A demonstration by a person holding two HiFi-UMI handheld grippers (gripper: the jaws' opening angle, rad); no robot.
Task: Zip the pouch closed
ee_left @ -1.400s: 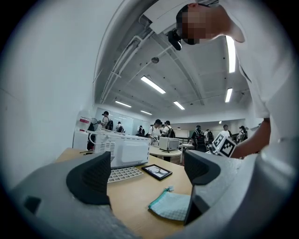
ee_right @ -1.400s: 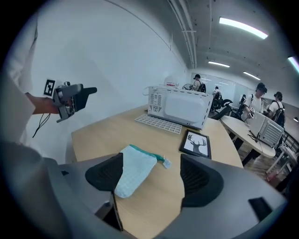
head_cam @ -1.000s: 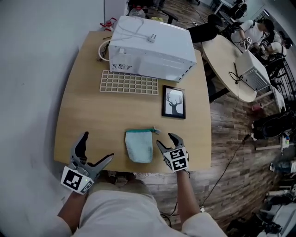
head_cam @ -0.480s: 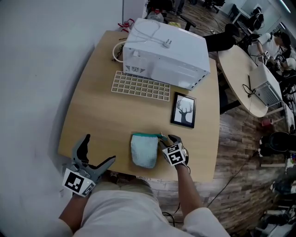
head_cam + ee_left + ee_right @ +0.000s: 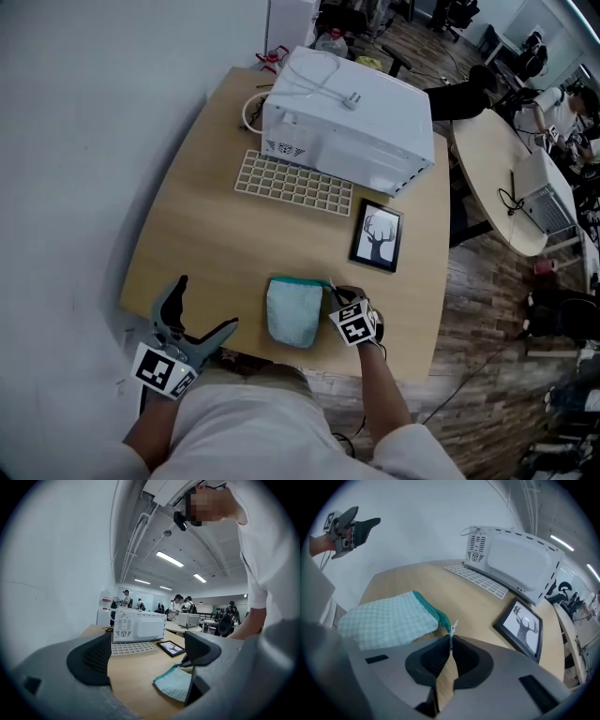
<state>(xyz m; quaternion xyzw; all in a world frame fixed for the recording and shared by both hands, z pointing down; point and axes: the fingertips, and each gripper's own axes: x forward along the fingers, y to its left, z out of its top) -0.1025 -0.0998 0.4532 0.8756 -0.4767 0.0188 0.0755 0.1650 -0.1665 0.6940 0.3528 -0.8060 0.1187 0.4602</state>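
Note:
A light blue checked pouch [image 5: 293, 312] with a teal zipper band [image 5: 431, 609] lies flat near the table's front edge. My right gripper [image 5: 336, 295] is at the pouch's upper right corner, tilted down. Its jaws have just been closing and now pinch the small white zipper pull [image 5: 452, 629] between the pads; in the right gripper view [image 5: 450, 641] they meet around it. My left gripper [image 5: 208, 302] hovers open to the left of the pouch, apart from it, nothing between its fingers. From the left gripper view [image 5: 147, 656] the pouch [image 5: 176, 684] shows low on the right.
A white microwave [image 5: 352, 117] with a cord on top stands at the back of the wooden table [image 5: 216, 234]. In front of it lies a white grid tray [image 5: 292, 185]; a framed deer picture [image 5: 377, 236] lies right of centre. A round table [image 5: 511, 187] stands beyond.
My right gripper came down to the pouch's upper right corner and went from wide open to shut on the zipper pull. The left gripper stayed where it was.

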